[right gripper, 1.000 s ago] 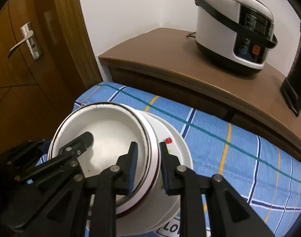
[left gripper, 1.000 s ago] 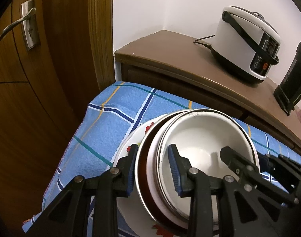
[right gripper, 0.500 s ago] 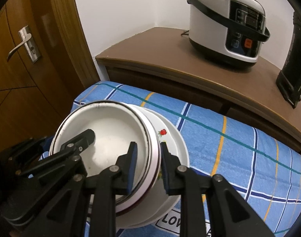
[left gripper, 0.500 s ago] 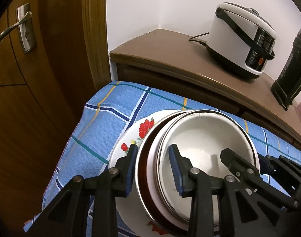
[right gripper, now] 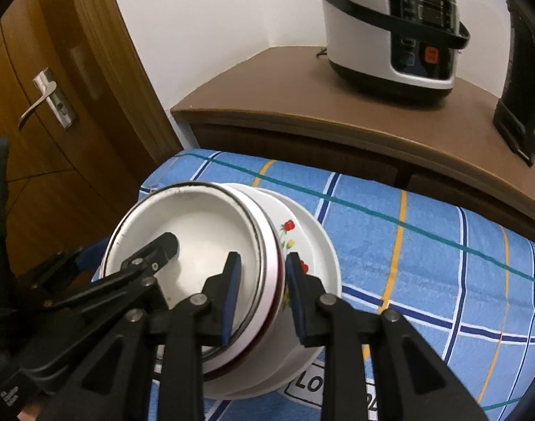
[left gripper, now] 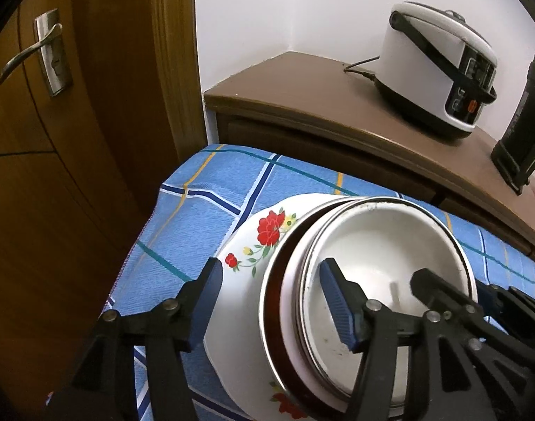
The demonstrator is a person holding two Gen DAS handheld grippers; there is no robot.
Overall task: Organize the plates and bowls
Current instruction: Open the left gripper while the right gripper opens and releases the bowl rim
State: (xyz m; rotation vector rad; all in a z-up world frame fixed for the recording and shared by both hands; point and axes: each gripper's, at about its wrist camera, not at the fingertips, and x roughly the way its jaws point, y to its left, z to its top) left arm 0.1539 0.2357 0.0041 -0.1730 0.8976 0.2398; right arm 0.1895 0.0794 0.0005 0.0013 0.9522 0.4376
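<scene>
Now the nested bowls (left gripper: 379, 280), set on the flowered plate (left gripper: 253, 245) on the checked cloth (left gripper: 211, 189), are being released, the left gripper (left gripper: 271, 291) opening clear while the right gripper (right gripper: 262, 280), straddling the rim, is being eased open, best kept straight and unhurried.

rice cooker (right gripper: 390, 28) on brown cabinet (right gripper: 302, 105), blue checked cloth (right gripper: 425, 245), wooden door (left gripper: 57, 140)

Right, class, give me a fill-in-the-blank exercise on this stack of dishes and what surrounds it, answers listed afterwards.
1. The flowers painted on the outermost bowl are mostly ____.
2. The stack rests on a checked cloth whose main colour is ____.
3. The rice cooker stands on a ____ wooden cabinet.
4. The innermost bowl is ____ inside.

Missing words: red; blue; brown; white
</scene>
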